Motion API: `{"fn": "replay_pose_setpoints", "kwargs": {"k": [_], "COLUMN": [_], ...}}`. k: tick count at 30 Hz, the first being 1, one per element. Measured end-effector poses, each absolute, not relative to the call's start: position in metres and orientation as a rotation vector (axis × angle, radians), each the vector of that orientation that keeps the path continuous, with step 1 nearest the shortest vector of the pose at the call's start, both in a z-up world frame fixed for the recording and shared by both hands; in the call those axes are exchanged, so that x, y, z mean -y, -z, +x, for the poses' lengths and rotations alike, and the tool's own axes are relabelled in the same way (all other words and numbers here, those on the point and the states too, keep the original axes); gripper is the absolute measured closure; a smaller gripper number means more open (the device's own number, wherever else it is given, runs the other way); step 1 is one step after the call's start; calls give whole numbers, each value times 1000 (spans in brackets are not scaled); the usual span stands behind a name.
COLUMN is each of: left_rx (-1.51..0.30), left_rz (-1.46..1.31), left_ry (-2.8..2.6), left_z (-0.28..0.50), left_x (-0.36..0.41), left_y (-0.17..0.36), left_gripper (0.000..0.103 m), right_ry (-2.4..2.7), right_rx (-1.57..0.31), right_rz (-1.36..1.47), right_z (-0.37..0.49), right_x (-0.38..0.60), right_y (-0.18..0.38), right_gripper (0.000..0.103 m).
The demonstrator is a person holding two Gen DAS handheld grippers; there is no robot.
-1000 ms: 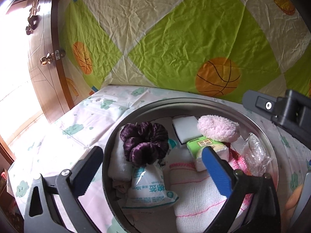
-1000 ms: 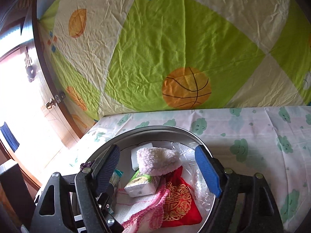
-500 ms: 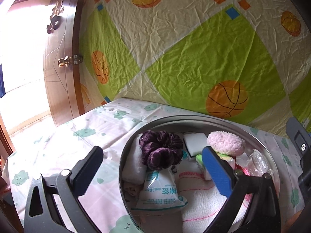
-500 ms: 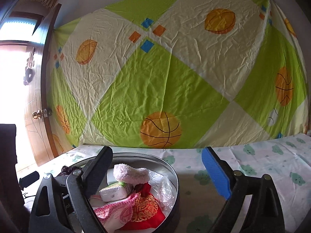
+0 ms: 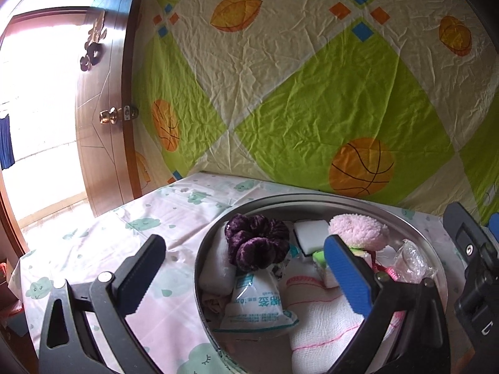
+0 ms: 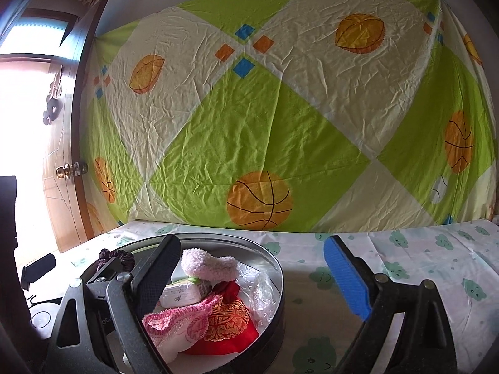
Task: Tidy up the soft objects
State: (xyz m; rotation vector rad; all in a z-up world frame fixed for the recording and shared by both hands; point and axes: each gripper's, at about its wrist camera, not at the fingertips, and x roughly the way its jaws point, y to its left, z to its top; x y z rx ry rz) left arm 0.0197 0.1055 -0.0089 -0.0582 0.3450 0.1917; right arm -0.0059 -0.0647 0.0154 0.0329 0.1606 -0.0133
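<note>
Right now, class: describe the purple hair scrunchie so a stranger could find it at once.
Find the round metal tin on the cloud-print sheet. At its far left side, on a white cloth roll, lies the scrunchie. It is the only dark, velvety ruffled ring among pale things.

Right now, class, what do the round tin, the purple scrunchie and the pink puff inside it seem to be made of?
Round tin: metal, apparently; smooth grey rim with a dull sheen.
Purple scrunchie: velvet-like fabric, judging by its deep gathered folds with soft highlights.
Pink puff: fluffy fleece or plush, with a nubbly matte pile; the exact fibre is unclear.
</note>
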Motion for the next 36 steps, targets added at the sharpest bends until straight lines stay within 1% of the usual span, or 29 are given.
{"fn": "replay_pose_setpoints", "kwargs": {"k": [8, 15, 36], "left_rx": [-329, -313, -309], "left_rz": [-56, -44, -41], "left_ry": [-189, -187, -181], "left_z": [8, -1, -5], "left_x": [-101, -94, -91], "left_y": [8, 8, 9], "left_gripper": [0, 0, 0], "right_ry": [25, 35, 58], "right_rx": [-115, -70, -34], "right_rz": [39, 31, 26], "right_z": [-23, -35, -42], "right_x": [71, 71, 70], "right_y": [-18, -21, -23], "right_gripper": [8, 6, 4]}}
